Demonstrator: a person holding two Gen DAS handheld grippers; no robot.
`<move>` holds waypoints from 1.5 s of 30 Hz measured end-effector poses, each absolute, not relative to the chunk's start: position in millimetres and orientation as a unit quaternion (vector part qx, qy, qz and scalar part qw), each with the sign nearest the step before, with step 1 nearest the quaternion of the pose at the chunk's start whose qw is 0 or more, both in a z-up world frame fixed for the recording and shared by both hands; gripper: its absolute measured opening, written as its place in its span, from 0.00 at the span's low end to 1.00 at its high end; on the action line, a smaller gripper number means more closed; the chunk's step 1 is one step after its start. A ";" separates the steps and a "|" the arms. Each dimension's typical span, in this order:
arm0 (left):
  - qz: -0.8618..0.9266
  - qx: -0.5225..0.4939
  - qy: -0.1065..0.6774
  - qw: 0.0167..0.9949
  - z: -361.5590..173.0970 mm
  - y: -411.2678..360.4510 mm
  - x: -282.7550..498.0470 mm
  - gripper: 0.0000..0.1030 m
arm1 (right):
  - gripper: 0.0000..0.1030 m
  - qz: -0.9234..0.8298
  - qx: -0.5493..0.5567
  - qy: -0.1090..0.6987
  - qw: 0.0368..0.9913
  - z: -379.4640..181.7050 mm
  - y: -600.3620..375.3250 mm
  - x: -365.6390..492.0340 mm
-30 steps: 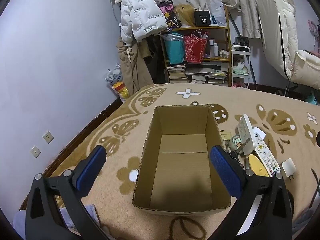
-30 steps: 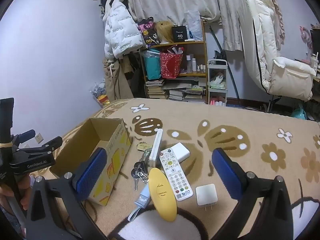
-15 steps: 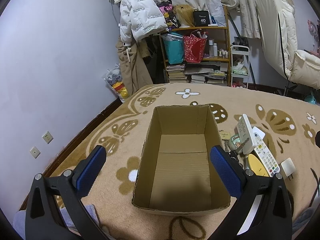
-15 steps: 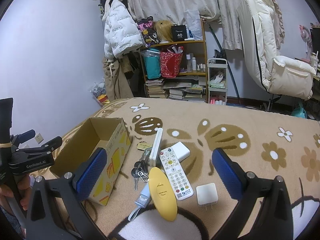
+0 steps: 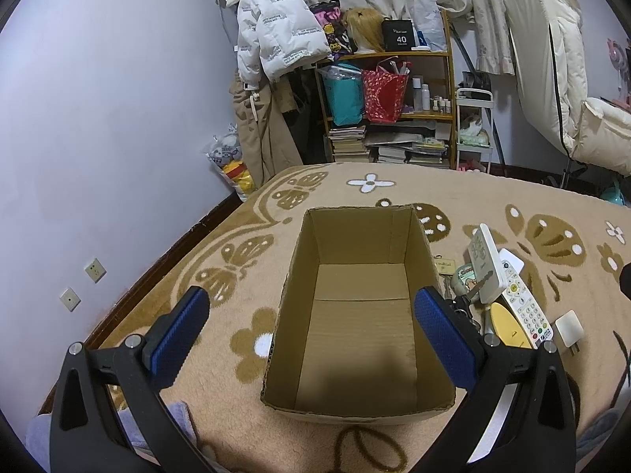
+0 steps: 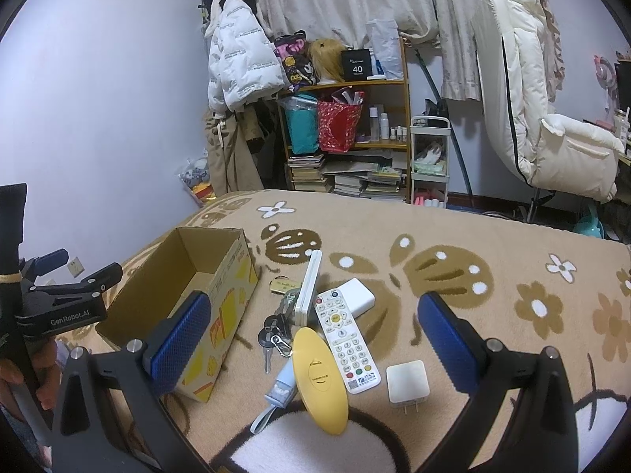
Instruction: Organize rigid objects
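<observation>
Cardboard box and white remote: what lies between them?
In the right wrist view, a bunch of keys and a white device standing on edge lie between box and remote.

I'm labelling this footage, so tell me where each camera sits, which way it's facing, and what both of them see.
Left wrist: sits on the left gripper, looking forward and down into the empty open brown cardboard box; both blue-padded fingers show, spread wide.
Right wrist: sits on the right gripper, facing the small items on the beige flowered blanket; its own spread fingers show, plus the other gripper and a hand at left.
Shared: the box, white button remote control, yellow oval case.
</observation>
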State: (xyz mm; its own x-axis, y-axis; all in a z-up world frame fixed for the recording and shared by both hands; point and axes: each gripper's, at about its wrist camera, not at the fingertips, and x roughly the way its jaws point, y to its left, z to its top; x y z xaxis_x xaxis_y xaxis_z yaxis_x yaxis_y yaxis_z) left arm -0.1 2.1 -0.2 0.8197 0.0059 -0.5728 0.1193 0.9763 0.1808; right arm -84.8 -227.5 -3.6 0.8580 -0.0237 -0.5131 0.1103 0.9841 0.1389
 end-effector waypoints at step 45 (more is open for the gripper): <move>-0.029 0.109 0.302 0.947 -5.7 4.2 1.7 1.00 | 1.00 -0.036 0.080 0.267 0.960 -1.3 -229.9 -81.0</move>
State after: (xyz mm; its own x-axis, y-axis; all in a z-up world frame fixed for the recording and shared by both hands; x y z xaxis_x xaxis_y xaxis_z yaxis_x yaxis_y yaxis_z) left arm 1.7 4.2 -5.7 0.8162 0.0106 -0.5777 0.1212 0.9744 0.1892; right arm -81.0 -229.9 -1.3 0.8549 -0.0257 -0.5181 0.1116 0.9845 0.1353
